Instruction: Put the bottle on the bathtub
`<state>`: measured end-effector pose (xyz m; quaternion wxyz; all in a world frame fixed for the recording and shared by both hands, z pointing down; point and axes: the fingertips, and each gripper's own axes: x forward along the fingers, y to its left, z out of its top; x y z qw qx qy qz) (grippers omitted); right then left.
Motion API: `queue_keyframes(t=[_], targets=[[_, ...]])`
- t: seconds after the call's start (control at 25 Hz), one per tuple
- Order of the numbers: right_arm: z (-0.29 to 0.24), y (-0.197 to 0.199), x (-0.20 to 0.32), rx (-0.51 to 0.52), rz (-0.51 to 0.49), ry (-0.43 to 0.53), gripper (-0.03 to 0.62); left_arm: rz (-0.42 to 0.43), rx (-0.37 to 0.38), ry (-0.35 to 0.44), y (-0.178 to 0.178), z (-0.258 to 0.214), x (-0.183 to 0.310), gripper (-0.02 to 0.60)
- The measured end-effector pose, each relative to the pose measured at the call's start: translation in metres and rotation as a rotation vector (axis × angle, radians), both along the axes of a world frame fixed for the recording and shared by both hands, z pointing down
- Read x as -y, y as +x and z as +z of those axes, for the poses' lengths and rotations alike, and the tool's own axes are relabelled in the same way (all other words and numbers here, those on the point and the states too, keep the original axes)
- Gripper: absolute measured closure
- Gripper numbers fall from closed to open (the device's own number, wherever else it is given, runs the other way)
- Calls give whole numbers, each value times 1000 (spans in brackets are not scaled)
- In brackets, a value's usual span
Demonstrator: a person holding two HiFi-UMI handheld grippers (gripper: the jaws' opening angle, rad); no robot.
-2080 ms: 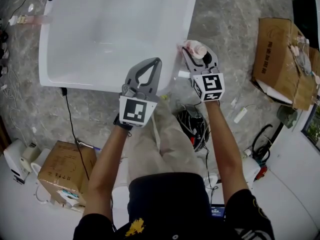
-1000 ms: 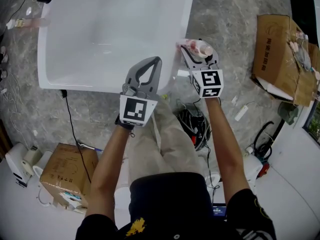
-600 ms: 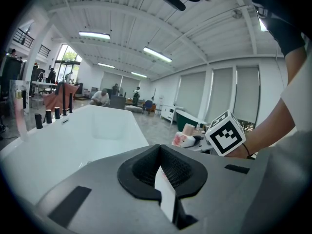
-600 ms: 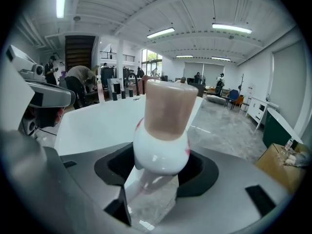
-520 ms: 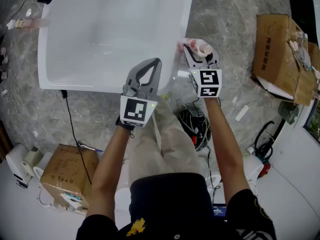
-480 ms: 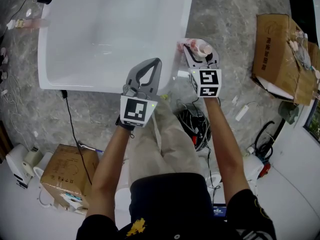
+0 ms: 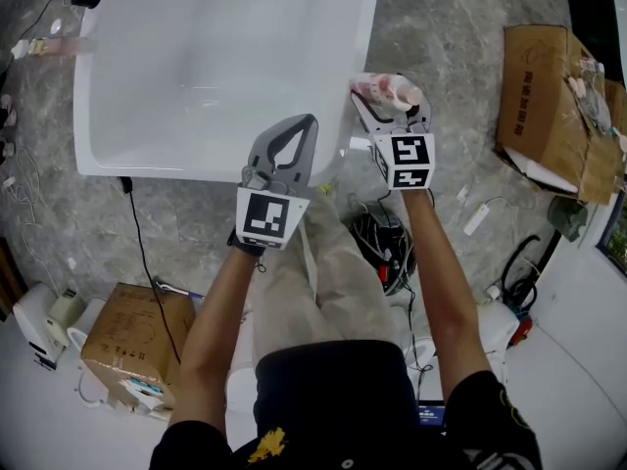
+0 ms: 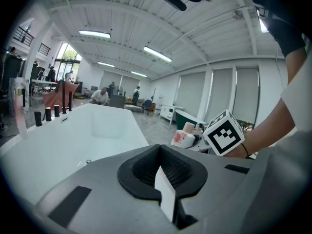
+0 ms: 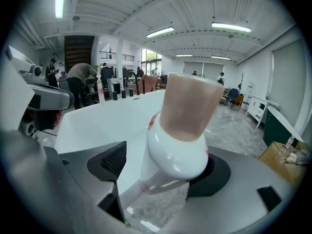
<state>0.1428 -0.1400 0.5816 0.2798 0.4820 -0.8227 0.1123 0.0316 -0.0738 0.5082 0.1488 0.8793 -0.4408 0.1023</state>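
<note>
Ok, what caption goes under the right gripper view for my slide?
The right gripper has just been opening its jaws around the tan-capped white bottle at the white bathtub's edge.

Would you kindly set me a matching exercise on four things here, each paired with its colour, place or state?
1 bottle
2 bathtub
3 left hand-held gripper
4 cardboard box

a brown, on the stone floor
b jaws together, nothing between them
c white all over
d white body, tan cap

Pairs: 1-d, 2-c, 3-b, 4-a
</note>
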Motion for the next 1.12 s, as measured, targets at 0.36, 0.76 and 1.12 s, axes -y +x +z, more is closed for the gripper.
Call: queue_keyframes(t=[0.36, 0.76, 1.12], targets=[[-2, 0, 11, -64, 153, -27, 336, 22, 2, -20, 3, 4, -5, 563], [-3, 8, 17, -65, 370, -107, 344, 26, -3, -18, 5, 1, -7, 563], [-5, 3, 19, -80, 419, -75, 344, 22, -5, -22, 0, 5, -13, 563]])
